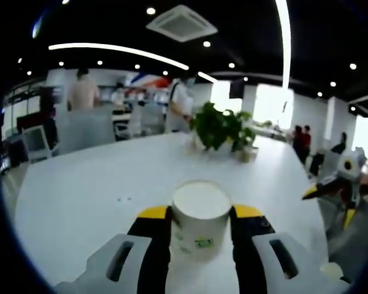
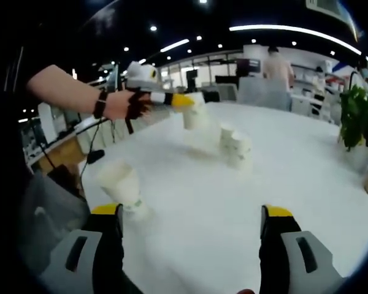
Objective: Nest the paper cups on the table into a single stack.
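Left gripper point(image 1: 200, 214): jaws clenched on a white paper cup point(image 1: 200, 222), one yellow-tipped jaw on each side of its wall, rim up, a small green mark low on the front. Held above the white table point(image 1: 98, 184). Seen also from the right gripper view, far left, in a hand point(image 2: 126, 104) wearing a dark wristband, the held cup raised over the table's far part.

Right gripper point(image 2: 190, 214): jaws spread wide, released, nothing between them, only bare table. Just beside its left jaw, a cup point(image 2: 121, 184) standing mouth up, blurred; touching or not, cannot tell. Farther off, near mid-table, two cups point(image 2: 235, 147) close together; whether touching or nested, too soft to make out.

Plant point(image 1: 224, 128) at the table's far end. People point(image 1: 83, 89) standing beyond, indistinct.
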Tool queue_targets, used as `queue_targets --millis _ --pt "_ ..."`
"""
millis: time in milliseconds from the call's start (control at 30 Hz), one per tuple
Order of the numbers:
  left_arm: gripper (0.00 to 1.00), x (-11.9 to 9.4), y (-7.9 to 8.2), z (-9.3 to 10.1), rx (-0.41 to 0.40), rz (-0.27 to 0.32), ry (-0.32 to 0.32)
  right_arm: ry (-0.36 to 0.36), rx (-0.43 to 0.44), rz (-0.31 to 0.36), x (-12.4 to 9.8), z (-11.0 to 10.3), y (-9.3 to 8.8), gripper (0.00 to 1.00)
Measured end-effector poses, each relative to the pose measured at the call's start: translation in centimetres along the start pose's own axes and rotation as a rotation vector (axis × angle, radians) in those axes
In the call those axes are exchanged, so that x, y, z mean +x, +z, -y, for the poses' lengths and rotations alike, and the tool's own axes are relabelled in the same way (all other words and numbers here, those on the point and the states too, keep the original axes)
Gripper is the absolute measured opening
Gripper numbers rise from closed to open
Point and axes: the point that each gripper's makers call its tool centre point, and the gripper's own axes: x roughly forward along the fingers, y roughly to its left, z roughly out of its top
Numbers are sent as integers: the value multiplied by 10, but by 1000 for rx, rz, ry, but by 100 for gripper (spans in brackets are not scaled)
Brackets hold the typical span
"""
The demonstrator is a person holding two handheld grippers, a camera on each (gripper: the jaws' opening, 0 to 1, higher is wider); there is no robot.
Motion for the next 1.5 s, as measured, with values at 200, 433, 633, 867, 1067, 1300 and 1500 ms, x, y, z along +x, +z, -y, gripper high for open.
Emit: queue_targets --millis 200,433,633,867,1067,1300,1500 --pt "36 -6 6 11 -7 8 -16 -5 -8 14 -2 -3 7 91" --pt "36 -14 11 24 -8 15 -31 -12 -8 32 -3 -6 15 91" --pt "36 -21 24 26 -51 59 -28 -7 -19 42 -1 -9 21 90" --pt "36 -22 27 35 -81 73 -39 -16 -22 65 0 -9 31 90" --pt "35 -21 26 54 -60 58 -78 -15 -17 74 1 -12 32 90" --pt "36 -22 19 66 -58 24 -108 3 -22 94 2 -18 38 90" --pt "36 -22 21 69 -74 26 -120 7 -12 111 4 -19 44 90"
